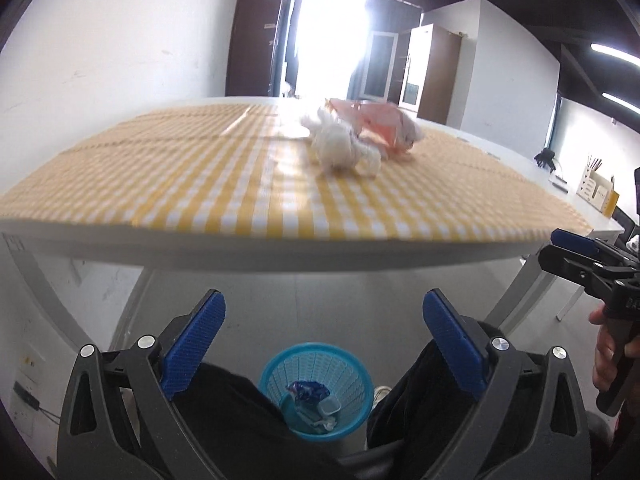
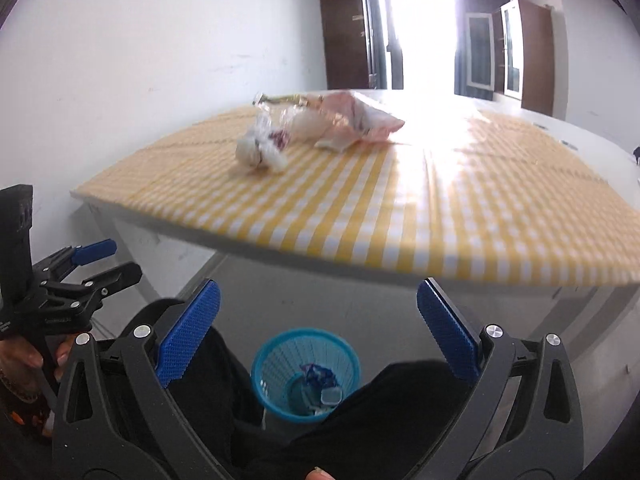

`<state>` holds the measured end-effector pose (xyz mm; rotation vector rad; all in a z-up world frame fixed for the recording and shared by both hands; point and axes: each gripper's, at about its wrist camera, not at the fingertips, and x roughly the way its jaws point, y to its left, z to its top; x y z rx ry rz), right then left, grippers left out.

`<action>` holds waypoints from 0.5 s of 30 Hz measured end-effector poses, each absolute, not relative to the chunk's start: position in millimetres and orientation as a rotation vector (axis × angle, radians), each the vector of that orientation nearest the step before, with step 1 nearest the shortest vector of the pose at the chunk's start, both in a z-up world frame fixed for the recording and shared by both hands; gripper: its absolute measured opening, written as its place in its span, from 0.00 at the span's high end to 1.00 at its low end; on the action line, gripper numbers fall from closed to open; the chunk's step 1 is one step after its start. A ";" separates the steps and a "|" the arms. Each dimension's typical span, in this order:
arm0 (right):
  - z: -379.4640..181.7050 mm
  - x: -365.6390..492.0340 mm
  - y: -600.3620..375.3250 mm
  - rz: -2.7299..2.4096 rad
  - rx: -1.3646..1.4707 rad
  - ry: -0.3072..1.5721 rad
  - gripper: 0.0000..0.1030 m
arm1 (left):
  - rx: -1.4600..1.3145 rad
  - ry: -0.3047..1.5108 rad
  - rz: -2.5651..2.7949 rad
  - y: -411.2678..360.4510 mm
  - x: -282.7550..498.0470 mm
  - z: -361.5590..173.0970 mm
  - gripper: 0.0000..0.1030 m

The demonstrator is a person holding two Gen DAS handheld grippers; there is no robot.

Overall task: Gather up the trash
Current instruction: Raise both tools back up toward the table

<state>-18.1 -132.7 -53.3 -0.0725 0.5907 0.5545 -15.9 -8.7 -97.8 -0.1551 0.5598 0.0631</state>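
Nearest in the left wrist view, the left gripper (image 1: 324, 344) stands spread wide with nothing between its blue ribbed pads (image 1: 194, 344); the right gripper (image 2: 318, 332) is likewise released and empty. Below and between both sets of jaws a blue mesh wastebasket (image 1: 316, 392) sits on the floor between the person's dark trouser legs (image 1: 232, 412), already holding a blue-and-white wrapper (image 1: 308, 391) and some pale scraps. Each gripper shows at the edge of the other's view, gripped by a hand (image 1: 606, 356).

Beyond, a white table (image 1: 280, 256) carries a yellow-and-white checked cloth (image 1: 224, 184). On the cloth lie the remaining pieces of trash: a crumpled white tissue wad (image 1: 344, 148) and, just behind and touching it, a pink plastic bag (image 1: 380, 124); motion blur leaves any print on either unreadable.

Farthest off are dark wooden cabinets (image 2: 344, 28) and a glaring bright doorway (image 2: 424, 24). No legible writing or brand shows anywhere.
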 end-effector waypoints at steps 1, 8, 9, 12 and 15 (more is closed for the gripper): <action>-48.2 -13.5 -131.4 0.552 -0.071 0.581 0.08 | -0.149 0.553 0.056 -9.8 -12.4 -92.9 0.06; -21.2 21.3 -126.8 0.502 -0.067 0.545 0.09 | -0.111 0.506 0.029 -9.7 12.7 -65.0 0.06; -17.7 26.9 -126.7 0.493 -0.066 0.541 0.09 | -0.108 0.505 0.028 -8.9 16.7 -62.3 0.06; -12.1 44.7 -124.2 0.471 -0.076 0.536 0.09 | -0.102 0.509 0.023 -4.0 30.1 -57.0 0.06; -8.8 61.0 -120.4 0.468 -0.075 0.545 0.09 | -0.106 0.518 0.029 2.4 45.2 -53.4 0.06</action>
